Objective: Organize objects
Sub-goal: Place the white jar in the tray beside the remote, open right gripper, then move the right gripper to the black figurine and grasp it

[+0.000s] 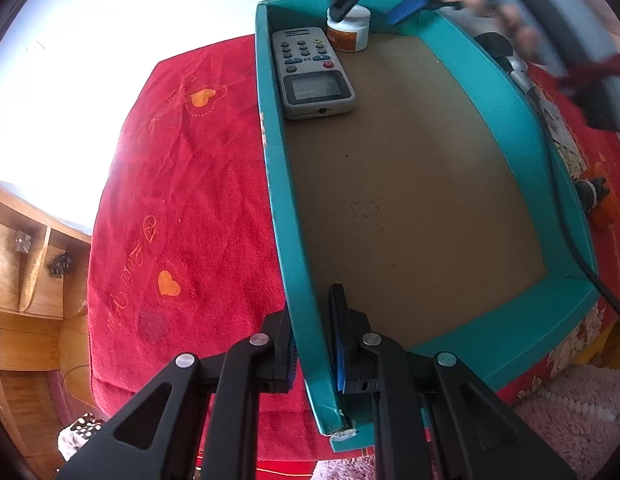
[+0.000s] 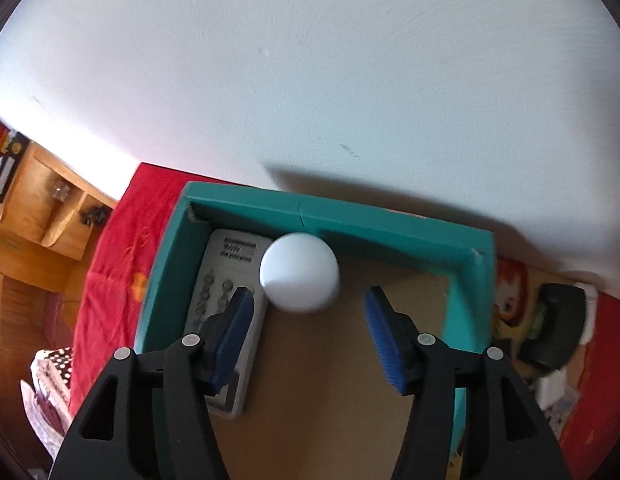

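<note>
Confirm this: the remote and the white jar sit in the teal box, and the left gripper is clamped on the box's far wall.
Not quite. The left gripper is clamped on the near end of the teal box's left side wall, as the left wrist view shows. The remote and white jar do sit inside.

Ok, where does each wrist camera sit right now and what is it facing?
Left wrist: on the left gripper, clamped on the teal box wall, looking down its length; the right gripper and a hand show beyond.
Right wrist: on the right gripper, jaws open above the white jar at the box's far end.
Shared: box, jar, remote control, red cloth.
</note>
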The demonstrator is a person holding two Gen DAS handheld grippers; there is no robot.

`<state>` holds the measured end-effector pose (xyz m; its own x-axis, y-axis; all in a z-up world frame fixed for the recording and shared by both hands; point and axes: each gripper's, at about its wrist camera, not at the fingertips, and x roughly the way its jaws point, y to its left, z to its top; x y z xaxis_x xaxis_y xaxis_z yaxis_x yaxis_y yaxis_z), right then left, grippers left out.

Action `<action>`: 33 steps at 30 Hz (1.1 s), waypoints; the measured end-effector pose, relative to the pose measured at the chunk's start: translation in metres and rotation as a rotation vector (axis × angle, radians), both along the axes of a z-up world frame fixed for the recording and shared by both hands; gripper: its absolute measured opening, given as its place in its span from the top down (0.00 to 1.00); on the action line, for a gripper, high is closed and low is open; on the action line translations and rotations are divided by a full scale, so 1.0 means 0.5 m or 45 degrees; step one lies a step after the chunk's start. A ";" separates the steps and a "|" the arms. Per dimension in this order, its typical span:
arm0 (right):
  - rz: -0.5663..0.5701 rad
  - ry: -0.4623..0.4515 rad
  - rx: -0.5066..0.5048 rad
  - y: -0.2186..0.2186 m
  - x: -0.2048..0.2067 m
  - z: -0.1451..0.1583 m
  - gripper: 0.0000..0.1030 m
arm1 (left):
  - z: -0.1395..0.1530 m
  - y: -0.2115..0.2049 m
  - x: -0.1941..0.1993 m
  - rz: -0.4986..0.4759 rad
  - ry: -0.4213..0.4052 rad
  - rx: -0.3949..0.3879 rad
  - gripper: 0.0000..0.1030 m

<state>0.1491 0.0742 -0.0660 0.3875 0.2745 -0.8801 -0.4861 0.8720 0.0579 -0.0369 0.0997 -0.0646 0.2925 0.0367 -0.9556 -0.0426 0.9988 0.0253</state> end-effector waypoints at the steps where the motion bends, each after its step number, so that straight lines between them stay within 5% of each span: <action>1: 0.004 0.000 0.016 -0.012 -0.010 0.010 0.42 | 0.000 0.002 -0.001 0.002 -0.001 -0.002 0.90; 10: -0.041 -0.008 0.037 -0.177 -0.112 0.058 0.42 | 0.000 0.007 -0.001 0.009 0.002 0.004 0.90; 26: -0.555 0.128 0.120 -0.603 -0.218 -0.033 0.42 | 0.003 -0.011 0.003 -0.017 0.017 0.032 0.90; 30: -0.489 0.145 0.123 -0.623 -0.260 -0.048 0.42 | 0.002 -0.014 0.005 -0.019 0.022 0.041 0.90; 33: -0.334 0.095 0.001 -0.585 -0.284 -0.047 0.42 | 0.001 -0.017 0.008 -0.017 0.027 0.045 0.90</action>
